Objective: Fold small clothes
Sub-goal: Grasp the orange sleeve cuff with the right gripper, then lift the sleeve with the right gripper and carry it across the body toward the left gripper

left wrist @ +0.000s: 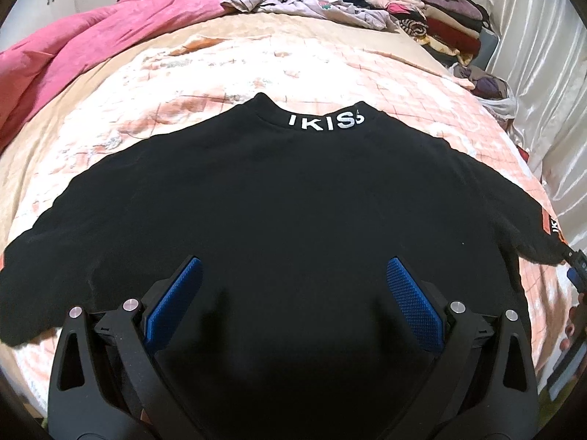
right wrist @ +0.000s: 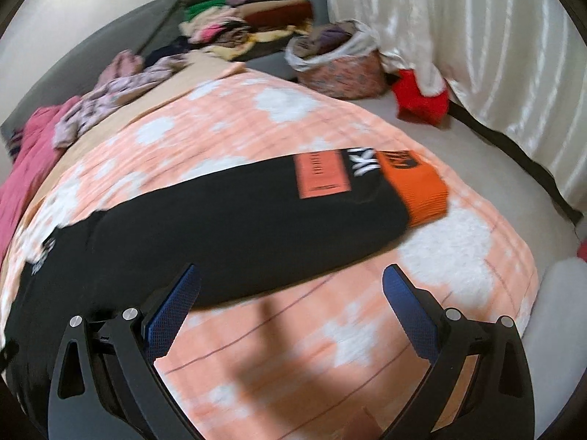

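Black sweatshirt (left wrist: 293, 201) flat on bedspread (left wrist: 183, 84) (sleeves spread) — left gripper (left wrist: 293, 286), right gripper (right wrist: 291, 288) both spread wide, nothing held.

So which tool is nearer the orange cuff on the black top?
Right. The right tool is open beside that sleeve, with the orange cuff just ahead of it. The left tool is open over the middle of the black top, well away from the cuff.

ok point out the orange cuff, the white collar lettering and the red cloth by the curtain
orange cuff (right wrist: 422, 190), right wrist view, ribbed sleeve end
white collar lettering (left wrist: 326, 121), left wrist view, middle letters
red cloth (right wrist: 422, 101), right wrist view, its centre
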Motion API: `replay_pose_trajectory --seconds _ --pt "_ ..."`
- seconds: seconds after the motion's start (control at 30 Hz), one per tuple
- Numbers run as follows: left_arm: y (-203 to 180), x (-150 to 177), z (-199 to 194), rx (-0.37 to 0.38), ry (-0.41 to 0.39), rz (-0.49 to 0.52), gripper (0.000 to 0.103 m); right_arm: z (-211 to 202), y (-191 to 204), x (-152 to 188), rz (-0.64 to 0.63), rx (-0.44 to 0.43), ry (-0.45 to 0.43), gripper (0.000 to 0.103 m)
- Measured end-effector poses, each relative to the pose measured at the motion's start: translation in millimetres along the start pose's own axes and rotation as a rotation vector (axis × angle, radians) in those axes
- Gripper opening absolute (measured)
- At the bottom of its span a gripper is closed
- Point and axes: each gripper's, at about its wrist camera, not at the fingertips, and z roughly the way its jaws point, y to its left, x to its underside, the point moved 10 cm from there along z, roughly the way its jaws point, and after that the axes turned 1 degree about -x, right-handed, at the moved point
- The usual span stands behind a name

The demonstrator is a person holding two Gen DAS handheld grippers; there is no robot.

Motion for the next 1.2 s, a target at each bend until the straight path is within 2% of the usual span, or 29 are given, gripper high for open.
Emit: replay_pose_trajectory --seconds 0.1,0.37,0.63,0.7,0.77,0.9,0.97,1.2 --pt "1.6 -1.5 5.3 0.002 0.004 -0.002 0.094 13.2 -22.0 -6.3 0.044 0.036 0.008 0.099" --pt "11.8 -15.9 6.7 0.007 -0.046 -0.040 0.094 50.0 -60.0 -16.9 0.226 -0.034 0.059 0.099" --pt "20.0 -17.8 10.0 0.010 -0.060 -0.077 0.094 68.7 -75.3 -43.9 0.305 -0.103 -0.004 0.096" --pt "21.7 -15.3 9.6 0.012 -0.062 -0.084 0.094 69.5 -77.7 -47.3 0.317 -0.115 -0.019 0.082" --pt "21.9 -12.8 10.8 0.014 -0.056 -0.086 0.094 66.5 -79.2 -49.7 0.331 -0.137 -0.038 0.054" --pt "21.2 -10.3 11.2 0.015 -0.050 -0.080 0.094 55.6 -79.2 -56.3 0.350 -0.212 -0.094 0.027" --pt "21.0 -9.7 10.6 0.015 -0.050 -0.075 0.094 45.7 -75.0 -60.0 0.335 -0.241 -0.128 0.021" --pt "28.7 -12.1 4.5 -0.008 -0.057 -0.062 0.094 -0.5 -22.5 -69.8 0.202 -0.352 -0.199 0.016"
